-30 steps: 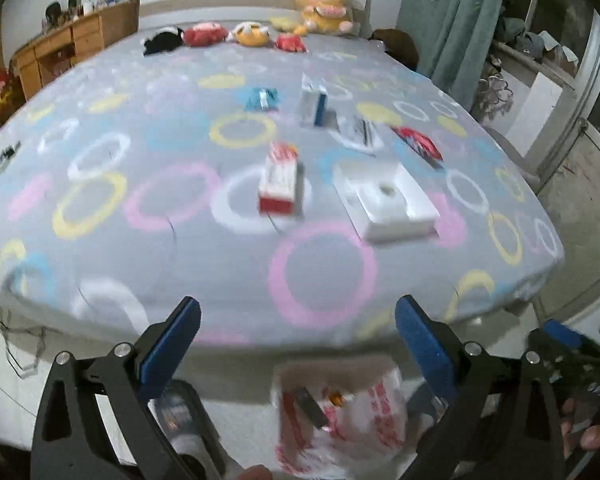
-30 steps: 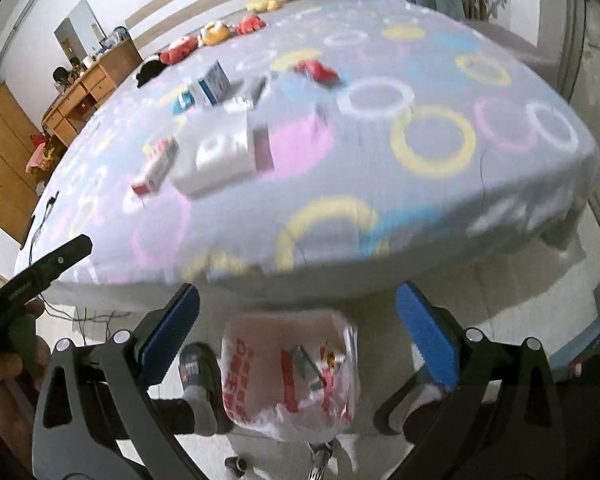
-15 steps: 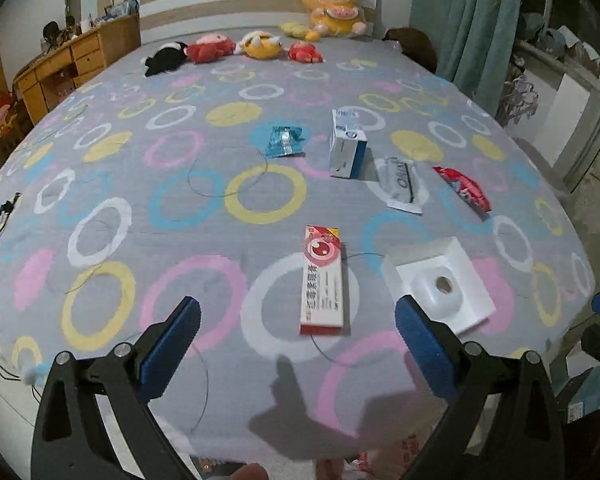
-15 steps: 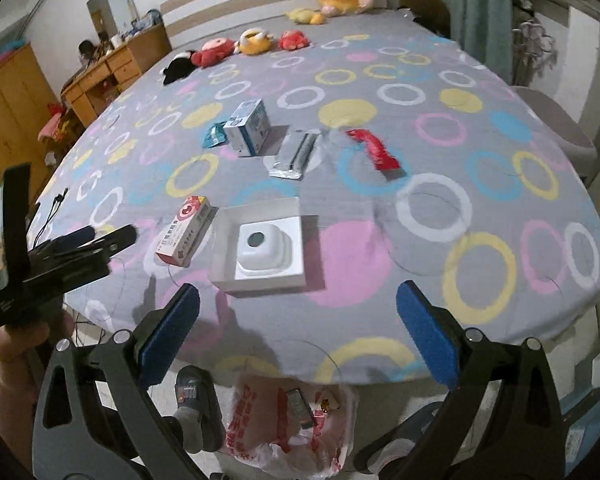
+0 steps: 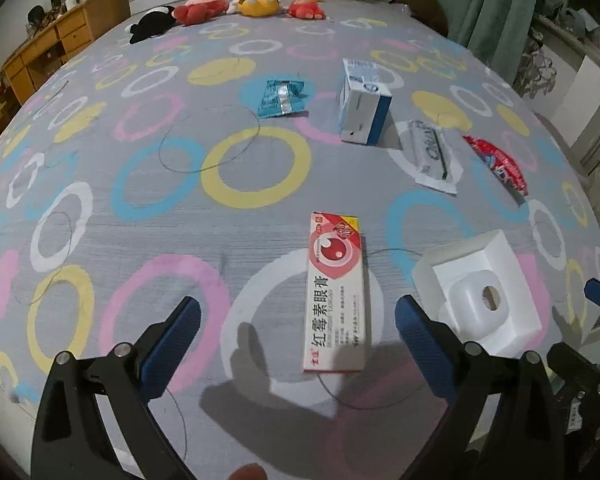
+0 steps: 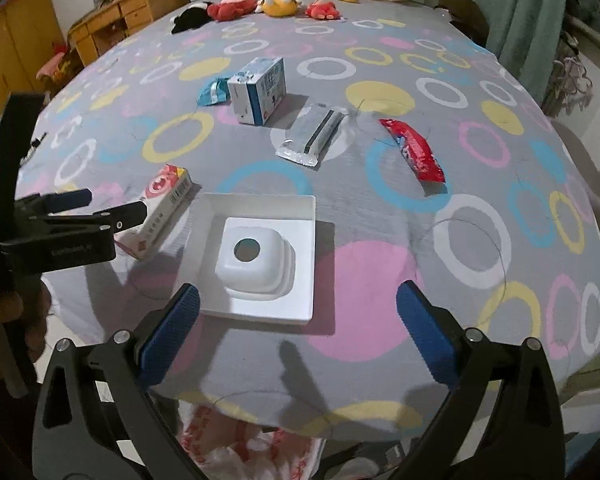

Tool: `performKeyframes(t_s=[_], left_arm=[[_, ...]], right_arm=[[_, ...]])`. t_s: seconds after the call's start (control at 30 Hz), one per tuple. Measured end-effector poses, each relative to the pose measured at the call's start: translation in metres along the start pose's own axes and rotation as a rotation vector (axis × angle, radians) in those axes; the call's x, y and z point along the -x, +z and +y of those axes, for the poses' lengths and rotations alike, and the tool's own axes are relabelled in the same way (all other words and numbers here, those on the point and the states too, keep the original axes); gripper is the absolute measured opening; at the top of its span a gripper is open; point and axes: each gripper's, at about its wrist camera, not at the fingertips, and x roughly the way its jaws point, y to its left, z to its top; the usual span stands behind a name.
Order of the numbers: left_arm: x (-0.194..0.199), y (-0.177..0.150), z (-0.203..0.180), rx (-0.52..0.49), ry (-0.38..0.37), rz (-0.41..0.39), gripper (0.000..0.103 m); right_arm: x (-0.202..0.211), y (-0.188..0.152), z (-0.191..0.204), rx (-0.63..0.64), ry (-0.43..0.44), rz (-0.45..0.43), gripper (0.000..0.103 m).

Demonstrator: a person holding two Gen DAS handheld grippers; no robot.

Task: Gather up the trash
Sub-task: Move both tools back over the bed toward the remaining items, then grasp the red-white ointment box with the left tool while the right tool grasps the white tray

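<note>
The red-and-white ointment box [image 5: 335, 292] now lies low in the middle of the left wrist view, just ahead of the gap between the left tongs [image 5: 296, 332], with its near end level with their blue pads. A second ago both cameras looked down past the edge of the bed at the red-and-white plastic bag [image 6: 236, 446] on the floor; both pairs of tongs have since swung up and forward over the bed [image 5: 100, 208]. That reads as a drop finished and the next pickup under way.

In the right wrist view the white moulded tray [image 6: 296, 216] sits in the lower middle, just in front of the right tongs [image 6: 298, 330], and the ointment box [image 6: 160, 216] lies beside it at left, with the left tongs [image 6: 112, 206] reaching in over it from the left edge. Both pairs of tongs stand wide open and hold nothing.

Farther up the bed lie the remaining pieces:
- a silver foil packet [image 5: 430, 156], right of centre
- a red wrapper [image 5: 498, 164], further right
- a blue-and-white carton [image 5: 362, 106], upper middle
- a teal sachet [image 5: 282, 98], to the carton's left

Plush toys [image 5: 256, 2] line the top of the frame by the headboard. The bag shows at the bottom of the right view, under the bed's edge. Six items are uncollected, so the task is probably not near its end.
</note>
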Motion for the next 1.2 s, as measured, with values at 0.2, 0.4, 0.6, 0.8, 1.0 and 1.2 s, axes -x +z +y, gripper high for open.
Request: performKeyframes(t_s=[0.2,0.4,0.6,0.8,1.0,1.2], left_arm=[[-0.015,0.003,-0.004,-0.021,0.023,0.030,0.095],[-0.024,0.004,-0.004,-0.016,0.021,0.053,0.095],[-0.034,0.003,-0.001,-0.011,0.037,0.074,0.095],[-0.045,0.004,0.002,0.006,0.042,0.095,0.095],[-0.049,0.006,0.001,-0.005,0.052,0.092,0.095],[-0.053,0.007,-0.007,-0.018,0.072,0.084,0.091]], right_arm=[[-0.020,0.004,0.000,0.005,0.001,0.022,0.096],[-0.032,0.008,0.007,0.025,0.001,0.037,0.096],[-0.048,0.011,0.009,0.026,-0.008,0.055,0.096],[-0.060,0.014,0.013,0.033,-0.010,0.075,0.096],[-0.070,0.016,0.013,0.027,-0.010,0.099,0.096],[-0.084,0.017,0.008,-0.027,0.016,0.143,0.096]])
